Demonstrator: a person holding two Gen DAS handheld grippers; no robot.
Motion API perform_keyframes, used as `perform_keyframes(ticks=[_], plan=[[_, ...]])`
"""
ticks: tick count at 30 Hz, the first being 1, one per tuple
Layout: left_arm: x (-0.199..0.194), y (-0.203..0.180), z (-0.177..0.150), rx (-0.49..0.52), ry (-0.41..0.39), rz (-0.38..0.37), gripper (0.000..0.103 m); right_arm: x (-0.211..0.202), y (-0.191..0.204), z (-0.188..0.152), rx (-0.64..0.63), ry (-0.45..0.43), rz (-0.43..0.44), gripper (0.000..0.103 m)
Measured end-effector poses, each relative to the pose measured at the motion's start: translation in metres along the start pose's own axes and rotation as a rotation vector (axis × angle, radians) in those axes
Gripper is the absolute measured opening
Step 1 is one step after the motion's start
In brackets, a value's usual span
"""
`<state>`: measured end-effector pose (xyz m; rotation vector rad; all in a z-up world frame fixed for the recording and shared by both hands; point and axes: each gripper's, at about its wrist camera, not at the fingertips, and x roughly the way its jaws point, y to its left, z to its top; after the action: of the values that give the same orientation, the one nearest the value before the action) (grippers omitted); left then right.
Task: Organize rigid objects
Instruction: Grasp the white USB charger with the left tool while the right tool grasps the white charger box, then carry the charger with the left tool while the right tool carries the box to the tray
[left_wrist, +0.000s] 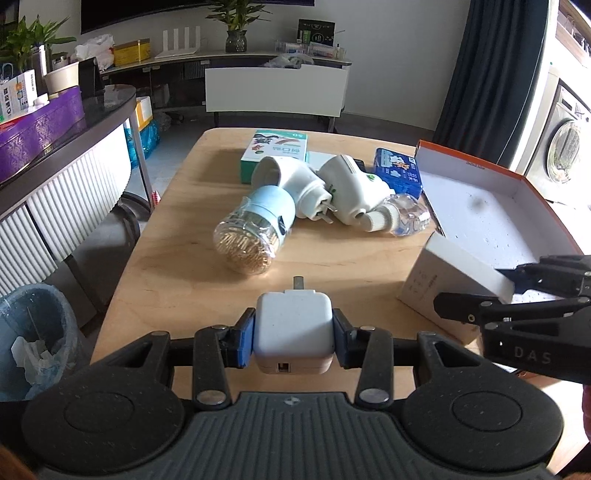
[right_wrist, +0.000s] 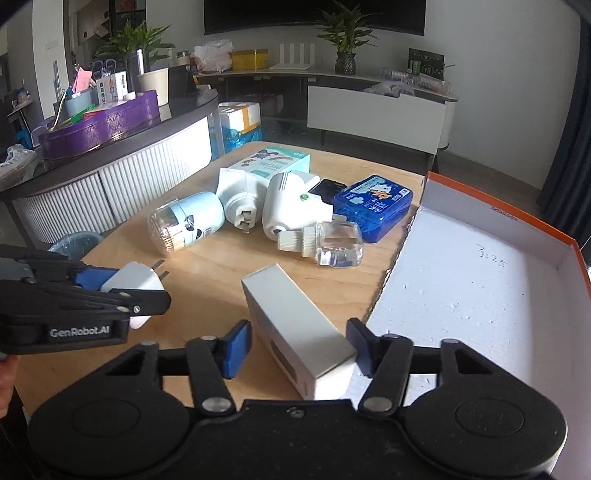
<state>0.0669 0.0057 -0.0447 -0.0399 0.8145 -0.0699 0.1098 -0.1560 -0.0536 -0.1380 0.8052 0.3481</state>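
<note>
Past the desk (left_wrist: 177, 221) I see a long purple box (left_wrist: 40, 129) on a dark curved counter (left_wrist: 107, 107) to my left, a blue-lined waste bin (left_wrist: 37, 332) on the floor below it, potted plants (left_wrist: 236, 22) along a white sideboard (left_wrist: 277, 92), a dark curtain (left_wrist: 495, 62), and a washing machine (left_wrist: 565, 140) at far right.

Smooth white plastic charger (left_wrist: 294, 329), matt cardboard box (right_wrist: 300, 331), pale wood-grain table (left_wrist: 332, 273).
</note>
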Motion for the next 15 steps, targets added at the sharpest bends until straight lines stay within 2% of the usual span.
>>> perform_keyframes(ticks=[1, 2, 7, 15], plan=[[-0.001, 0.002, 0.001, -0.006, 0.001, 0.0, 0.042, 0.003, 0.001, 0.001, 0.0, 0.013, 0.011, 0.036], [-0.002, 0.003, 0.001, -0.013, 0.0, -0.002, 0.042, 0.007, 0.002, 0.002, 0.005, 0.026, 0.02, 0.032], [-0.007, 0.004, 0.006, -0.025, -0.011, -0.013, 0.042, 0.002, -0.001, 0.003, 0.096, 0.008, 0.042, 0.032], [-0.015, -0.014, 0.027, -0.003, -0.063, -0.057, 0.042, -0.035, -0.02, 0.02, 0.178, -0.085, -0.005, 0.032]])
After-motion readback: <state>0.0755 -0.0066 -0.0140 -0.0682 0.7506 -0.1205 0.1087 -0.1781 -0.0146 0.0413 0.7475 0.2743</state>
